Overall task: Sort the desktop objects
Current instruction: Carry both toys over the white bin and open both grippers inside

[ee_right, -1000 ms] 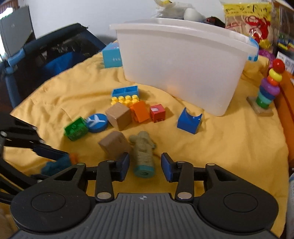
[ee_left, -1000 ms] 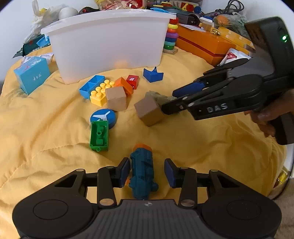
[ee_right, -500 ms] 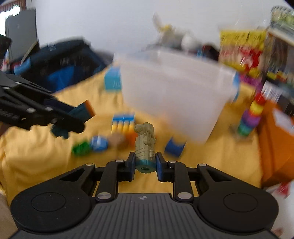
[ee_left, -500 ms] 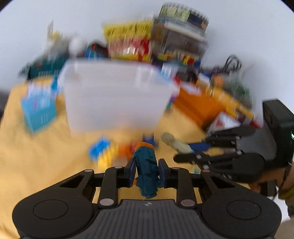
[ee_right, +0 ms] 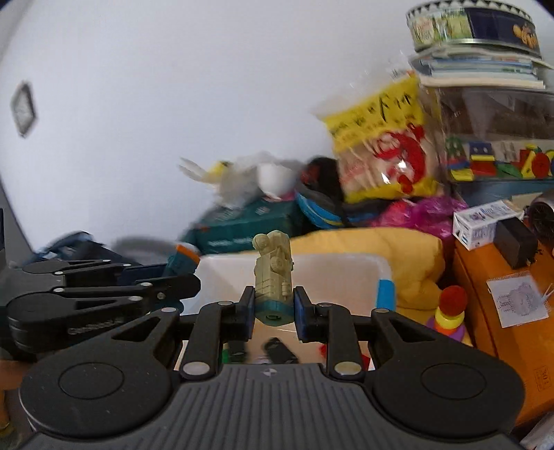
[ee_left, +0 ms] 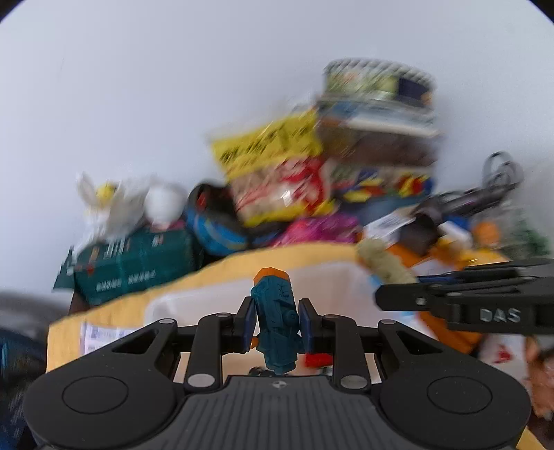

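My left gripper (ee_left: 277, 313) is shut on a teal toy figure with an orange tip (ee_left: 275, 304), held upright above the white plastic bin (ee_left: 162, 306). My right gripper (ee_right: 273, 311) is shut on a khaki toy figure with a teal base (ee_right: 273, 268), over the same white bin (ee_right: 332, 277). Each gripper shows in the other's view: the right gripper (ee_left: 394, 287) with the khaki toy (ee_left: 384, 264) at the right, the left gripper (ee_right: 180, 275) with the teal toy (ee_right: 183, 256) at the left. Small toys lie blurred inside the bin.
Behind the bin, clutter is piled against the white wall: a yellow snack bag (ee_right: 381, 149), a green box (ee_right: 239, 225) and a round tin (ee_right: 474, 24). An orange box (ee_right: 502, 311) and a ring stacker (ee_right: 450, 311) stand at the right. Yellow cloth (ee_right: 398, 252) covers the surface.
Both grippers closed on their toys on the cloth, lifted them and carried them forward. They now hang over the bin's opening instead of in front of it.
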Demonstrator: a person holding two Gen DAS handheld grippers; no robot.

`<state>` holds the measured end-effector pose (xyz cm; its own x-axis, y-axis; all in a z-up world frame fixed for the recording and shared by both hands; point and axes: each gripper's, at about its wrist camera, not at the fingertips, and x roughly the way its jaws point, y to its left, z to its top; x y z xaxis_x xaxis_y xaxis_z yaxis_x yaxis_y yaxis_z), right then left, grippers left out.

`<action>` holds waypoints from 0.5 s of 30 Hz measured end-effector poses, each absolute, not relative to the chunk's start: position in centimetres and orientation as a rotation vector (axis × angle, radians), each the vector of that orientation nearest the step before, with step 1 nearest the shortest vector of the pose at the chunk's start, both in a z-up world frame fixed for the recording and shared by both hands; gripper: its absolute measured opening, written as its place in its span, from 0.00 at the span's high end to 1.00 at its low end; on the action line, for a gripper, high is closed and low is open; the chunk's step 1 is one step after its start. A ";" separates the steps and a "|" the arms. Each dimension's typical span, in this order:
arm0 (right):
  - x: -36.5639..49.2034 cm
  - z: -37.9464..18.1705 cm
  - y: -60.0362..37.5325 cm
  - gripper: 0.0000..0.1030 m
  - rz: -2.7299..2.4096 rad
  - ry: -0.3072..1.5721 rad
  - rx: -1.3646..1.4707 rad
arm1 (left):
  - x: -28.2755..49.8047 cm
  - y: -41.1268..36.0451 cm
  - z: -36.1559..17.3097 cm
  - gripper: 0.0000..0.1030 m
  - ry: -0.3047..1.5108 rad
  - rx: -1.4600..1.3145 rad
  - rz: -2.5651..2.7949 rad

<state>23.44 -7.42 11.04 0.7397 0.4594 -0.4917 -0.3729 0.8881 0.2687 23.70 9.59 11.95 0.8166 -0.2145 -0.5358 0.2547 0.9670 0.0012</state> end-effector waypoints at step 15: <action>20.7 10.7 -9.7 0.51 0.497 0.533 0.047 | 19.2 12.2 11.0 0.23 0.535 -0.024 -0.210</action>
<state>20.75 -9.65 10.72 0.7461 0.4658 -0.4757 -0.4418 0.8809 0.1698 19.17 12.23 11.01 0.8396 -0.2046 -0.5032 0.1922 0.9783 -0.0771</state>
